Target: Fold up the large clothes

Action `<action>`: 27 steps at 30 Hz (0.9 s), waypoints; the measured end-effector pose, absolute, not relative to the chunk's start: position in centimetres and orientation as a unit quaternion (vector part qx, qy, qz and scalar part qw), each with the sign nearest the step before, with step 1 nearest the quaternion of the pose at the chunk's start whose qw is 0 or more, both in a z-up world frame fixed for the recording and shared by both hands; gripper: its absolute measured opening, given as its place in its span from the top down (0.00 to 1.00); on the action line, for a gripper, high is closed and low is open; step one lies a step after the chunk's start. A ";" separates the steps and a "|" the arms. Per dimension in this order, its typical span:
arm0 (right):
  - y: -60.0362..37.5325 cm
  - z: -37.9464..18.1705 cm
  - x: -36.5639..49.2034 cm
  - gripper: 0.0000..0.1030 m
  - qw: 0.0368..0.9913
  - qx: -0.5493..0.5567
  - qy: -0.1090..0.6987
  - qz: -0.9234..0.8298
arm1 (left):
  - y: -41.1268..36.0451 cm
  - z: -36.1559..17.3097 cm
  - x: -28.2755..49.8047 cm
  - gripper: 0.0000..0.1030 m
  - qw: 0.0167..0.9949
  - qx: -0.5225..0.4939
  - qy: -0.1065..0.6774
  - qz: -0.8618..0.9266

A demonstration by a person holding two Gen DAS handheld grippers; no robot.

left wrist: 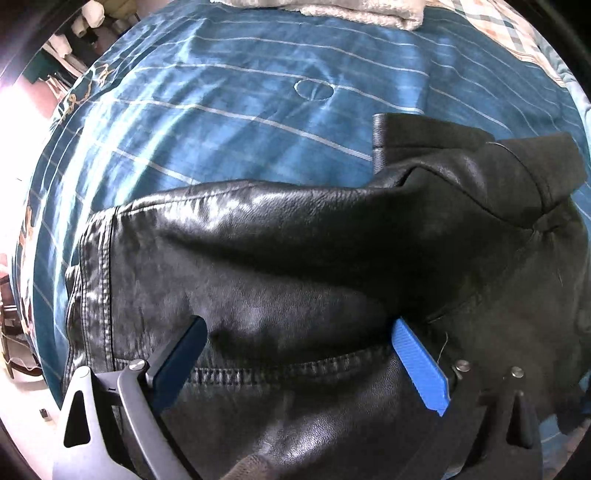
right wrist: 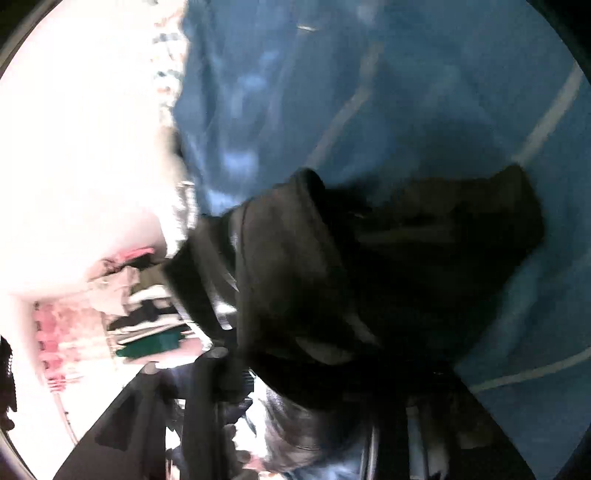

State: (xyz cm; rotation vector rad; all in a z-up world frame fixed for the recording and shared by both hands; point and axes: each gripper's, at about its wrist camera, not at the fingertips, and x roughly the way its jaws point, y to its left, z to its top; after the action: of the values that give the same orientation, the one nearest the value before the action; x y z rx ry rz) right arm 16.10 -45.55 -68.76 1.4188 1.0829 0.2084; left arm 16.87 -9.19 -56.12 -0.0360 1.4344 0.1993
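Observation:
A black leather jacket [left wrist: 295, 251] lies bunched on a blue striped bedspread [left wrist: 221, 110], filling the lower half of the left wrist view. My left gripper [left wrist: 299, 328] is open just above it, one blue finger [left wrist: 417, 365] on each side of a leather fold with a stitched seam. In the blurred right wrist view, dark jacket fabric [right wrist: 351, 277] covers the middle and hides my right gripper's fingers. I cannot tell whether the right gripper holds it.
Folded white towels [left wrist: 354, 11] and a plaid pillow [left wrist: 509, 33] lie at the far end of the bed. The bed's left edge [left wrist: 48, 184] drops to a bright floor with furniture. The right wrist view shows bedspread [right wrist: 406, 92] and cluttered shelves [right wrist: 147, 314].

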 end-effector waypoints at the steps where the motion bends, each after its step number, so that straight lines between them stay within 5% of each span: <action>1: -46.2 -68.0 16.0 0.70 0.627 0.618 0.462 0.109 | -9.2 -56.2 17.0 0.00 0.749 -0.017 0.657 0.090; 3: -45.8 -66.7 16.3 0.69 0.645 0.586 0.470 0.139 | -8.8 -56.3 17.2 0.00 0.744 -0.033 0.661 0.087; 6: -46.8 -69.4 16.0 0.38 0.636 0.571 0.509 0.106 | -8.2 -56.5 17.4 0.00 0.742 -0.053 0.664 0.080; 10: -47.2 -72.4 16.5 0.34 0.612 0.602 0.496 0.132 | -8.0 -56.4 17.6 0.00 0.741 -0.052 0.665 0.078; 13: -45.8 -71.6 18.4 0.16 0.627 0.587 0.487 0.156 | -7.8 -56.6 17.7 0.00 0.742 -0.053 0.665 0.075; 15: -44.8 -71.4 19.3 0.15 0.633 0.579 0.488 0.160 | -7.5 -56.6 17.7 0.00 0.745 -0.051 0.661 0.072; 16: -44.3 -71.3 19.8 0.17 0.639 0.575 0.486 0.156 | -7.6 -56.7 17.8 0.00 0.746 -0.050 0.660 0.072; 17: -43.9 -71.0 20.1 0.31 0.646 0.569 0.487 0.151 | -8.0 -56.4 17.1 0.00 0.748 -0.049 0.658 0.071; 19: -43.8 -70.7 20.1 0.72 0.643 0.582 0.479 0.132 | -8.1 -56.4 17.2 0.00 0.751 -0.051 0.654 0.073; 27: -44.4 -61.1 20.4 0.81 0.694 0.571 0.421 0.122 | -13.8 -56.0 21.1 0.00 0.771 -0.034 0.636 -0.002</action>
State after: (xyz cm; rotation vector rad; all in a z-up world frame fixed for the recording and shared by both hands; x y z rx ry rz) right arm 20.41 -44.44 -61.15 1.2743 0.9393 0.2717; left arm 21.13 -13.76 -56.03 -0.0731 1.3781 -0.0037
